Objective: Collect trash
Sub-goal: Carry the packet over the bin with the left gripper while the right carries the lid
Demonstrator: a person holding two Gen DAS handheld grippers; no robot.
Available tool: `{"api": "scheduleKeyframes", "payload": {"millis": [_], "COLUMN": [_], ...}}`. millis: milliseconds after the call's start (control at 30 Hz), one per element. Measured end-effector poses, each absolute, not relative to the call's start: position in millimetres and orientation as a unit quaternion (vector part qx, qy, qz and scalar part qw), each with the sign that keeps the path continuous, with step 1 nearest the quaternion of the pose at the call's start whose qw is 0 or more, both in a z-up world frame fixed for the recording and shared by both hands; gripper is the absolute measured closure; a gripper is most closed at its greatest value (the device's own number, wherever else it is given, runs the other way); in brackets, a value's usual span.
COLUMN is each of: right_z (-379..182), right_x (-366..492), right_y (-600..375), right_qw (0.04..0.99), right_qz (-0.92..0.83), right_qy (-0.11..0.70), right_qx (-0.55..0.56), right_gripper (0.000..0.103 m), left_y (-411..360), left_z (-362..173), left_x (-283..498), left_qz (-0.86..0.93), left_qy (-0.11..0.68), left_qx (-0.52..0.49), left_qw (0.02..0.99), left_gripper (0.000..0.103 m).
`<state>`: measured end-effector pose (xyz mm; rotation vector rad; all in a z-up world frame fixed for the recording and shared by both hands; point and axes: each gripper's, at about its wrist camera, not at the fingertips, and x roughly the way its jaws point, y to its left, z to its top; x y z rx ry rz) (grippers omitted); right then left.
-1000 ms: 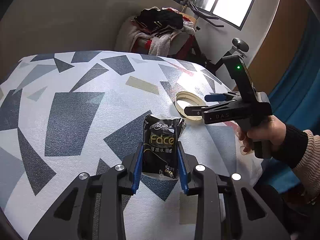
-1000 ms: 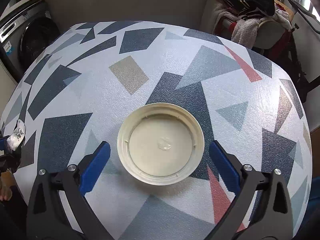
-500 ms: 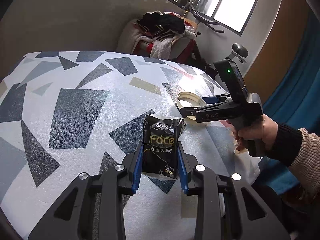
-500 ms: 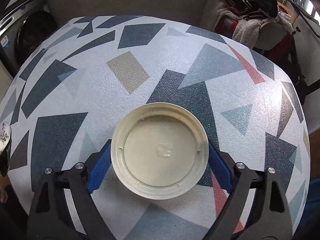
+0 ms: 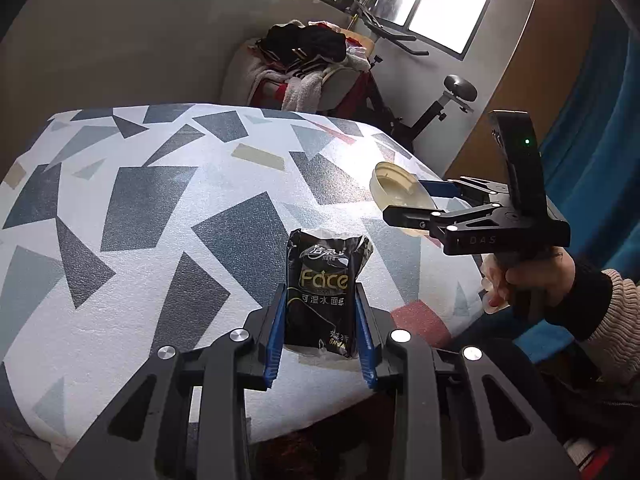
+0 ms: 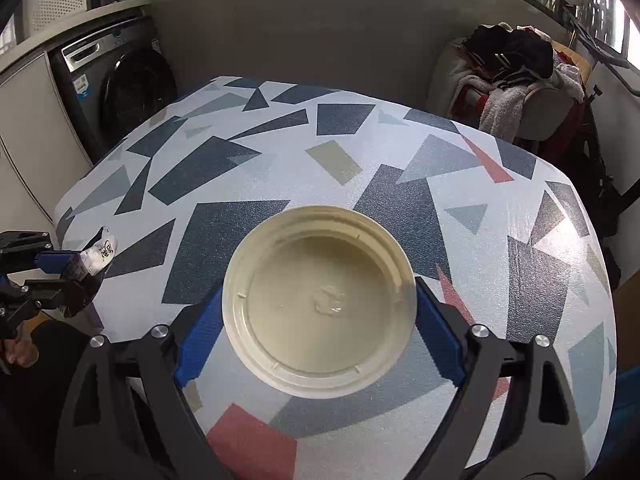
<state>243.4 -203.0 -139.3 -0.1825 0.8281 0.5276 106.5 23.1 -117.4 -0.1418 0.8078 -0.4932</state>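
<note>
A black tissue packet (image 5: 326, 264) printed "Face" stands upright between the blue pads of my left gripper (image 5: 320, 320), which is shut on it above the near edge of the patterned table (image 5: 160, 200). To the right, a hand (image 5: 532, 280) holds my right gripper (image 5: 404, 200), shut on a round cream plastic lid (image 5: 390, 182) that hangs clear of the tabletop. In the right wrist view the lid (image 6: 288, 280) sits hollow side up with the right gripper (image 6: 318, 292) pressing its rim on both sides. The left gripper (image 6: 60, 268) and the packet (image 6: 100, 252) show at the far left.
Behind the table (image 6: 360, 140), a chair heaped with clothes (image 6: 516, 76) stands at the back right. A washing machine (image 6: 120, 84) is at the back left. An exercise bike (image 5: 440, 108) and a blue curtain (image 5: 592, 160) are to the right.
The right gripper closed on the lid's rim and lifted it off the table. The left gripper drew back toward the table's near edge with the packet still in it.
</note>
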Motion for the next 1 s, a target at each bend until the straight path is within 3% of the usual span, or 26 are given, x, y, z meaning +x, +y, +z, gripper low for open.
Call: {"api": "scheduleKeyframes", "payload": {"millis": [300, 667, 767, 833, 1000], "right_z": [-140.8, -167.4, -171.5, -175.2, -189.3], "right_x": [139.9, 72.4, 68.0, 65.2, 59.2], "right_y": [-226.5, -218.9, -217.3, -215.5, -206.0], "right_qw": [0.887, 0.876, 0.873, 0.871, 0.859], "right_qz": [0.289, 0.307, 0.311, 0.313, 0.325], "right_qy": [0.360, 0.367, 0.369, 0.371, 0.387], "right_qx": [-0.035, -0.066, -0.071, -0.074, -0.081], "right_gripper": [0.016, 0.016, 0.016, 0.016, 0.016], "left_y": [3.9, -2.7, -5.5, -3.9, 7.3], "left_z": [-136.2, -162.8, -158.1, -154.5, -139.0], "left_x": [29.3, -14.2, -17.9, -18.1, -19.2], "left_qz": [-0.265, -0.271, -0.269, -0.263, -0.231], "left_qy": [0.417, 0.436, 0.426, 0.418, 0.380], "left_qx": [-0.042, -0.032, -0.020, -0.020, -0.013], "left_qw": [0.868, 0.858, 0.864, 0.869, 0.895], "left_gripper": [0.072, 0.070, 0.057, 0.036, 0.011]}}
